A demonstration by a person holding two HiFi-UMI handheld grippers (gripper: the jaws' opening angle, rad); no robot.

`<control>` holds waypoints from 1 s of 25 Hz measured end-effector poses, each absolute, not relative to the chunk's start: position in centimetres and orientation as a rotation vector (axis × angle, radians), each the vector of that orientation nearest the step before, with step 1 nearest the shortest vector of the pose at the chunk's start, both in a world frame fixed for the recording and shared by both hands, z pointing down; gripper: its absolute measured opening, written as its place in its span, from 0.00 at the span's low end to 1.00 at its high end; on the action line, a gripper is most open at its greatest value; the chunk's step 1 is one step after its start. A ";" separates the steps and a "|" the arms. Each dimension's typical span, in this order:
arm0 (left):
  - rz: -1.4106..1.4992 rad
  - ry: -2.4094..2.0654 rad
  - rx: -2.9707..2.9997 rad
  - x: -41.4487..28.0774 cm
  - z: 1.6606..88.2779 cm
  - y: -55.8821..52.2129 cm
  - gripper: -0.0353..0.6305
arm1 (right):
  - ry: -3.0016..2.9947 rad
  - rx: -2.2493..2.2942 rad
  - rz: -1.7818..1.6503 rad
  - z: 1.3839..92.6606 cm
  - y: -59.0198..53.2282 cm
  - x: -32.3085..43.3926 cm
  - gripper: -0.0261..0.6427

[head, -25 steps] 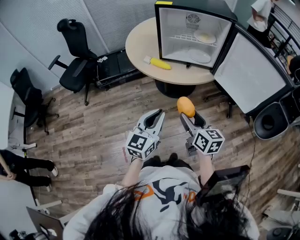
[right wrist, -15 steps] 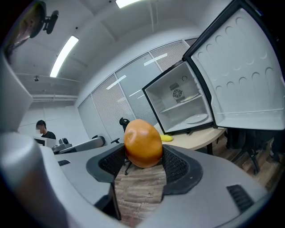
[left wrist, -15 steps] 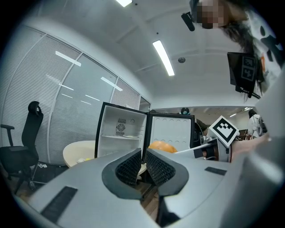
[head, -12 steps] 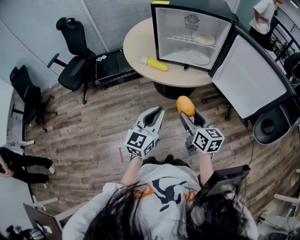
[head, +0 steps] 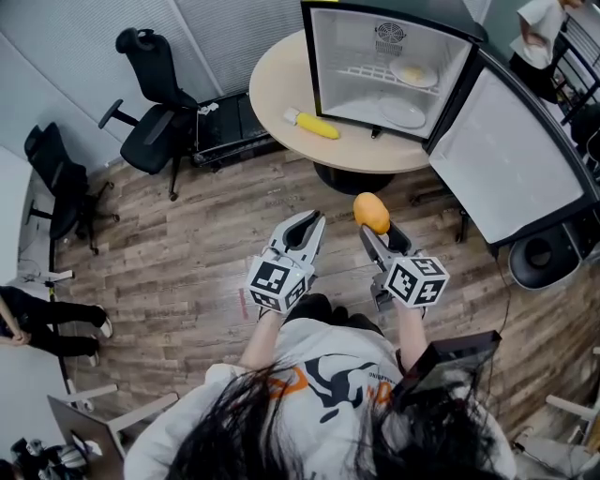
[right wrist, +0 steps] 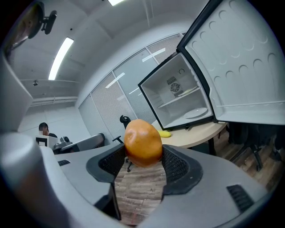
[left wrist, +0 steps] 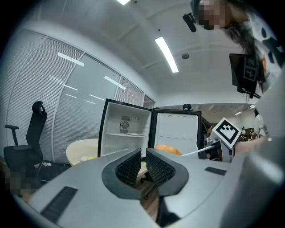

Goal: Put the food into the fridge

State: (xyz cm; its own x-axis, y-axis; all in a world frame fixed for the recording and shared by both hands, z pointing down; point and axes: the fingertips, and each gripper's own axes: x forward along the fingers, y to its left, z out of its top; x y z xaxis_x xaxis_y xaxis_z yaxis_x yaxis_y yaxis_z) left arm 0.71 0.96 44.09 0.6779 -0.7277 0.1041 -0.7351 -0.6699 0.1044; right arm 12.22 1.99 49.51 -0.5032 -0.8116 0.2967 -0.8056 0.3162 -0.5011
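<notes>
My right gripper (head: 373,228) (right wrist: 143,156) is shut on an orange, egg-shaped fruit (head: 372,212) (right wrist: 142,141), held above the wooden floor short of the table. The left gripper (head: 315,219) (left wrist: 144,155) hangs beside it to the left, shut with nothing between its pads. Ahead, a small fridge (head: 324,58) (right wrist: 178,95) (left wrist: 124,129) stands open on the round beige table (head: 281,84), its door (head: 511,150) swung out to the right. Inside are a plate (head: 412,73) on the wire shelf and another plate (head: 401,112) on the fridge floor. A yellow food item (head: 314,126) lies on the table left of the fridge.
Two black office chairs (head: 155,103) (head: 58,183) stand to the left, with a low black machine (head: 230,131) by the table. One person's legs (head: 42,323) show at the far left, another person (head: 542,23) at the top right. A round black bin (head: 536,255) sits under the fridge door.
Both grippers have drifted slightly toward the table and fridge. The right one still grips the orange fruit and the left one stays shut and empty.
</notes>
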 end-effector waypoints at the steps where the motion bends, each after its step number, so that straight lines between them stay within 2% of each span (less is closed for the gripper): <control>1: 0.086 -1.204 2.750 0.7 44.1 0.9 0.10 | 2.540 -1.555 -0.967 49.7 1.9 12.1 0.44; 12: 0.121 -1.165 2.761 1.1 45.0 -3.1 0.10 | 2.529 -1.543 -1.009 50.8 -2.4 11.4 0.44; 25: 0.124 -1.077 2.823 -0.5 44.0 -15.4 0.10 | 2.455 -1.604 -1.039 50.9 -13.5 9.5 0.44</control>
